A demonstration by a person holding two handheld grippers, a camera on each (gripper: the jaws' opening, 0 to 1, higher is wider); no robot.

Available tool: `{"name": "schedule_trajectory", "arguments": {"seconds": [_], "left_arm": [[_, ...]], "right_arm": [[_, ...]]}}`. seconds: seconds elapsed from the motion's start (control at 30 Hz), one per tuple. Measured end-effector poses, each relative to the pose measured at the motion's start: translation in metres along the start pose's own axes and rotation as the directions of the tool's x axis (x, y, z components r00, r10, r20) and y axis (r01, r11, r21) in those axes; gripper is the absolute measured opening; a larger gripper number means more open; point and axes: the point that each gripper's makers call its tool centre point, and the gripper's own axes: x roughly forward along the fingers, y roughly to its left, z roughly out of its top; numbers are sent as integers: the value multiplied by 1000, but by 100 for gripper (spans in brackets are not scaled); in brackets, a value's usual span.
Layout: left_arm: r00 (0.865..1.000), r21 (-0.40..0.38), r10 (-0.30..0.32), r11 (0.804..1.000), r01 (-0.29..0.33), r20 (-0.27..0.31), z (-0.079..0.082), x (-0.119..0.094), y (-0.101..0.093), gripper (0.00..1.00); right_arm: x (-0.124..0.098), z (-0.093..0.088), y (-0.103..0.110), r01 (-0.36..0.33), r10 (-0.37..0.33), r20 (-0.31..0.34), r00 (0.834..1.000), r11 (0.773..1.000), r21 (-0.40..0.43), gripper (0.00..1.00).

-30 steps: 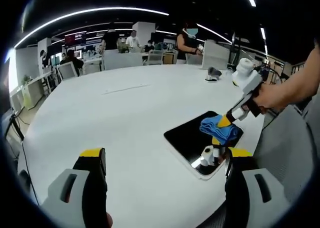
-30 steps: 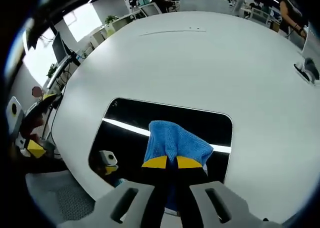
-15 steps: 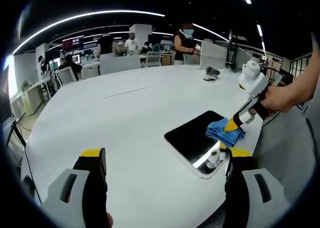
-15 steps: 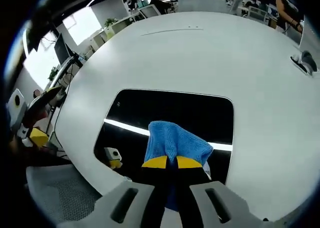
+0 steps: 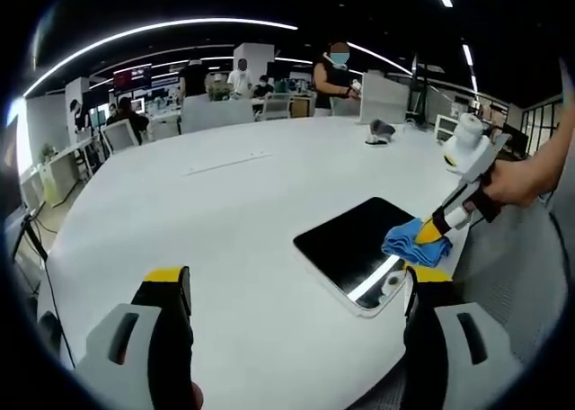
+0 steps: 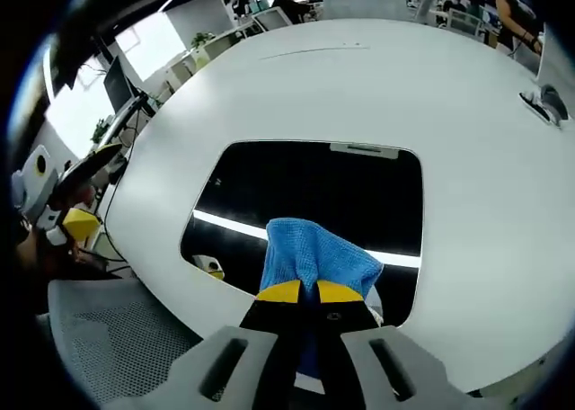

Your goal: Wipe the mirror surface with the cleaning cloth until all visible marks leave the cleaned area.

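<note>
Blue cleaning cloth (image 6: 316, 259) sits pinched between the closed jaws of the right gripper (image 6: 305, 292), pressed on the near edge of the mirror (image 6: 314, 194), which lies flat on the white table (image 6: 377, 86). Compared with a second ago, the cloth has slid from the middle of the dark glass toward the mirror's edge nearest the person's hand (image 5: 512, 183); in the left gripper view the cloth (image 5: 409, 242) now lies at the mirror's (image 5: 350, 244) right-hand corner, with the right gripper (image 5: 433, 233) angled down onto it. The left gripper (image 5: 296, 289) hovers over the table, jaws spread wide and holding nothing, unchanged. Marks on the glass are hard to make out: it mostly reflects a ceiling light strip. The cloth's lower part is hidden behind the jaws in the right gripper view.
</note>
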Motion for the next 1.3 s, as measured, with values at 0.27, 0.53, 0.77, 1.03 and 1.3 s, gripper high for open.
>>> {"name": "schedule_trajectory", "arguments": {"seconds": [0.27,0.53,0.77,1.03,1.3], "left_arm": [[1000,-8,-4,1000,5,6,-1,2,-6,98],[1000,-10,2,1000,-2,2,-3,-1,-5,98],[1000,-11,11,1000,-11,-3,-5,-5,-2,98],[1000,-11,7,1000,-7,-5,-6,-1,-5,98],[1000,-3,-1,1000,1,-3,-2,1,-5,98]], "right_arm": [[-4,-9,4,-10,10,-21,1000,1000,1,0],[-5,-13,5,-21,21,-33,999,1000,-5,0],[-9,-12,4,-33,33,-36,999,999,14,0],[-12,-13,-10,-17,18,-34,999,1000,13,0],[-15,-14,-22,-9,10,-33,999,999,34,0]]}}
